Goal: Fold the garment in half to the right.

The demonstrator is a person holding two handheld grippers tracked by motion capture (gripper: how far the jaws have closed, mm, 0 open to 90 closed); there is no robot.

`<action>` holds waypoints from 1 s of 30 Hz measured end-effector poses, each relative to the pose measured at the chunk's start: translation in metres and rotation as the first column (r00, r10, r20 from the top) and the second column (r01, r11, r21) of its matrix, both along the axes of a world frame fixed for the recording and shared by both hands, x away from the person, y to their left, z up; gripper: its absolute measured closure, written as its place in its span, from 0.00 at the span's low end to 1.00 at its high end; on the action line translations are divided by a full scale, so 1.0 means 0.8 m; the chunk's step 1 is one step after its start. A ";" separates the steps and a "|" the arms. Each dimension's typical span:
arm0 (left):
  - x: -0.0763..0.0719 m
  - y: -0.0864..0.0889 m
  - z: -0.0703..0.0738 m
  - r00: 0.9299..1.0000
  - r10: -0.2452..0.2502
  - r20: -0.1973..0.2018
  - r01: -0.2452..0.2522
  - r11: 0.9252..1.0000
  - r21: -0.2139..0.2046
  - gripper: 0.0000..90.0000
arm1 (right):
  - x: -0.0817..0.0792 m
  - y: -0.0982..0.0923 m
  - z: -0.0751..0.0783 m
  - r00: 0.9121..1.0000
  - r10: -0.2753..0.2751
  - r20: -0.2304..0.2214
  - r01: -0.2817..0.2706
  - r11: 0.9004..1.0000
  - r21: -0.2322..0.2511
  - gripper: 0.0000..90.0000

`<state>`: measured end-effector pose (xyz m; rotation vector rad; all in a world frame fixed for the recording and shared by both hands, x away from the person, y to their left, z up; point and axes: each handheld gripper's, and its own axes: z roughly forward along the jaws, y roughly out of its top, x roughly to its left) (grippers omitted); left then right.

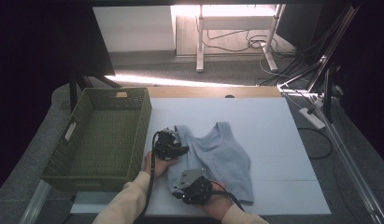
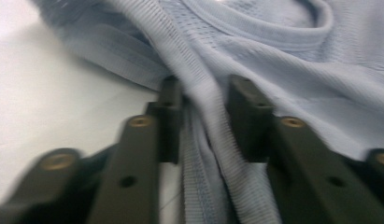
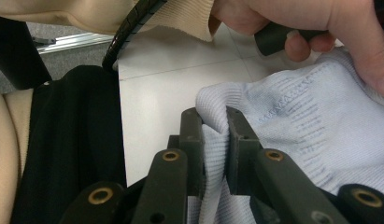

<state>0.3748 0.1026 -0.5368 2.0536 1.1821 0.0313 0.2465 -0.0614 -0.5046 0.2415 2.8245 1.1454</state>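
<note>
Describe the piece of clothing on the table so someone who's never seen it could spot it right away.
Start at the white table, right of the green woven basket. The pale blue sleeveless knit top lies near its front edge, the sole garment there.

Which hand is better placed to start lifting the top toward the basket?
Left, probably. The left gripper has fabric of the light blue top between its jaws at the edge nearest the green basket. The right gripper is shut on the hem, farther from it.

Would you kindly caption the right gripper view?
Right gripper pinching the ribbed hem of a pale blue knit top.
</note>
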 end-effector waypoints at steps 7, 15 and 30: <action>-0.001 0.002 0.001 1.000 -0.004 0.003 0.004 1.000 -0.014 0.89 | 0.000 -0.001 0.000 1.000 -0.002 -0.002 0.002 1.000 0.006 0.88; -0.003 0.013 0.018 0.999 0.019 0.040 -0.016 0.998 -0.062 0.90 | 0.001 -0.007 0.004 1.000 -0.016 -0.003 0.016 1.000 0.025 0.89; -0.006 0.024 0.045 0.997 0.027 0.076 -0.018 0.993 -0.114 0.91 | -0.001 -0.015 0.020 0.999 -0.032 0.013 0.031 0.994 0.106 0.89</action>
